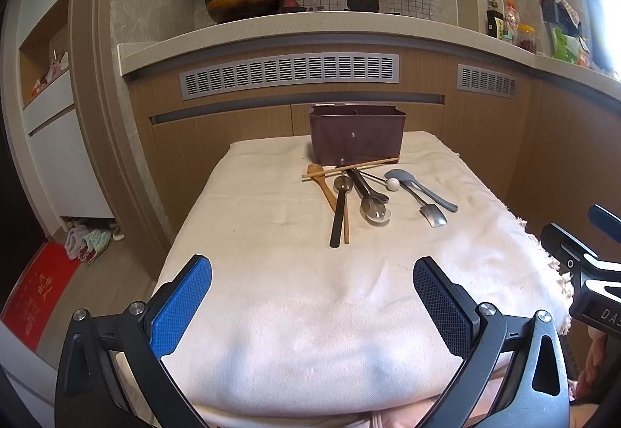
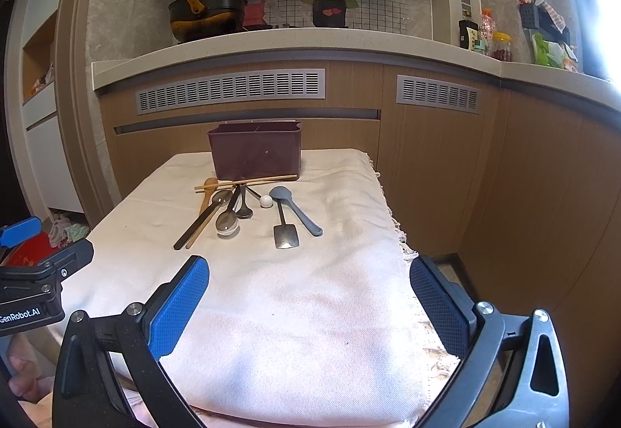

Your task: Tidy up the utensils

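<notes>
Your left gripper [image 1: 312, 296] and right gripper [image 2: 309, 298] both hang spread wide, holding nothing, over the cream cloth [image 1: 295, 331]. The utensils [image 2: 248, 210] lie before the maroon holder [image 2: 256, 156], handles mostly running away from you; one chopstick [image 2: 245, 182] lies crosswise. The left gripper's body reads "GenRobot.AI".

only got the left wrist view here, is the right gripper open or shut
Observer: Open. The right wrist view shows the right gripper with its jaws spread wide and nothing between them, over the near end of the cloth.
Operator: whats the dark thing tucked behind the clear spoon
Observer: A small black spoon, bowl end nearer the camera, lying right beside the clear spoon.
</notes>
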The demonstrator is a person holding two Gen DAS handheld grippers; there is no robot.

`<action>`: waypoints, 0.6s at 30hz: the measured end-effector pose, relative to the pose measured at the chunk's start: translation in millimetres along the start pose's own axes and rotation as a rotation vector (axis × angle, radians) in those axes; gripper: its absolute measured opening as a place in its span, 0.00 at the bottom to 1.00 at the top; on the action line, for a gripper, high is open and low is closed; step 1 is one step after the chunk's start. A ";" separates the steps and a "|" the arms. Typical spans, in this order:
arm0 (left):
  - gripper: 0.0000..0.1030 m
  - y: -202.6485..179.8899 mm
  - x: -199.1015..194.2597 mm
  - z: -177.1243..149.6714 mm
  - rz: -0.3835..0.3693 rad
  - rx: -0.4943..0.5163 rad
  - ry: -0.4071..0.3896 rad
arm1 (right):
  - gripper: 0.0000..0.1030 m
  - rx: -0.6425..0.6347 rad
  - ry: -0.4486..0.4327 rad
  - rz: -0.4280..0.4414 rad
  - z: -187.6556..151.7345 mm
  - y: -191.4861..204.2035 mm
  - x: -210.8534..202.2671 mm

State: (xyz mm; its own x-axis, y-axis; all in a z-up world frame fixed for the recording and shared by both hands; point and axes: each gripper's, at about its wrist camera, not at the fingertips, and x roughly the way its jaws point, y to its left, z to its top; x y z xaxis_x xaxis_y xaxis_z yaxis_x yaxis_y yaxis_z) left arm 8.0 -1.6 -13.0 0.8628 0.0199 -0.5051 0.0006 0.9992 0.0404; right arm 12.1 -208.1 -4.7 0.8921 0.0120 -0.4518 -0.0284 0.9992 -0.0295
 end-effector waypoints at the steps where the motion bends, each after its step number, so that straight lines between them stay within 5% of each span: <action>1: 1.00 0.0 0.2 0.0 0.001 0.000 0.001 | 1.00 0.000 0.000 0.002 0.0 -0.2 0.0; 18: 1.00 -0.6 12.1 9.8 -0.037 0.022 0.038 | 1.00 -0.016 0.016 0.002 9.1 -2.2 15.6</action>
State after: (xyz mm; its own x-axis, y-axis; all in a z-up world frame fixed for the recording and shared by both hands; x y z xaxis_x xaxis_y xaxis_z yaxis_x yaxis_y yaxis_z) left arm 23.5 -2.3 -10.6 0.8421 -0.0150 -0.5391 0.0434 0.9983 0.0401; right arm 30.2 -209.7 -3.6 0.8845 0.0128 -0.4663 -0.0370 0.9984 -0.0427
